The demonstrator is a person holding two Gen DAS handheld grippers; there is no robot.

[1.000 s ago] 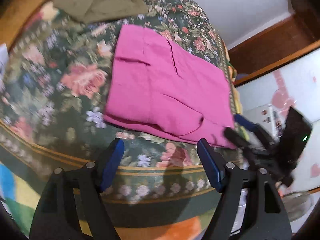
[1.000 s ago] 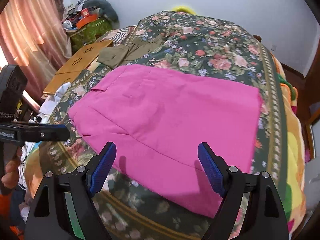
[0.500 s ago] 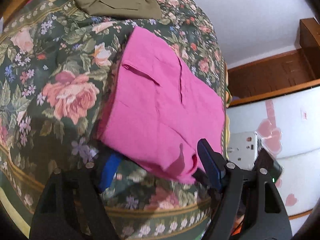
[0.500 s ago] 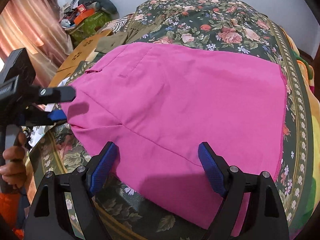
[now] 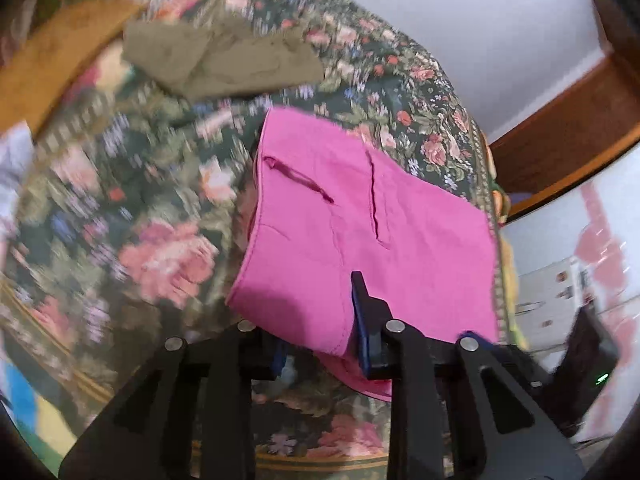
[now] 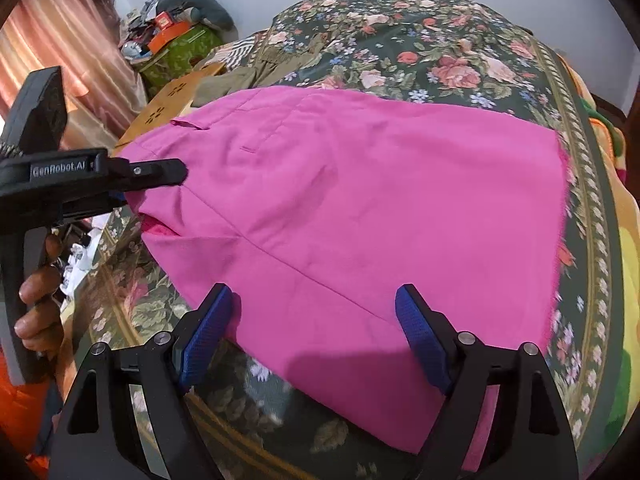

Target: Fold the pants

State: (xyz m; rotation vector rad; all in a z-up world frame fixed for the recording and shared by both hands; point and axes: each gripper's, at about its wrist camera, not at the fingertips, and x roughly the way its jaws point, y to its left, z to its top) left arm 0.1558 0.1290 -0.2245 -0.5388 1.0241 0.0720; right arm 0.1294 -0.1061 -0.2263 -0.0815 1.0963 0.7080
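Pink pants (image 5: 360, 232) lie folded on a floral bedspread (image 5: 160, 200); they also fill the right wrist view (image 6: 360, 208). My left gripper (image 5: 320, 332) is shut on the near corner of the pants, with cloth draped between its blue pads. It shows at the left of the right wrist view (image 6: 160, 176), gripping the pants' left corner. My right gripper (image 6: 316, 336) is open, its blue pads on either side of the pants' near edge, empty.
An olive garment (image 5: 224, 60) lies at the far side of the bed, also in the right wrist view (image 6: 264, 68). A wooden board (image 6: 172, 100) and a cluttered green box (image 6: 176, 52) stand left of the bed. A wooden door frame (image 5: 560, 128) is right.
My left gripper has closed on the near corner of the pink pants and lifted it slightly. My right gripper has moved closer to the pants' near edge and stays open.
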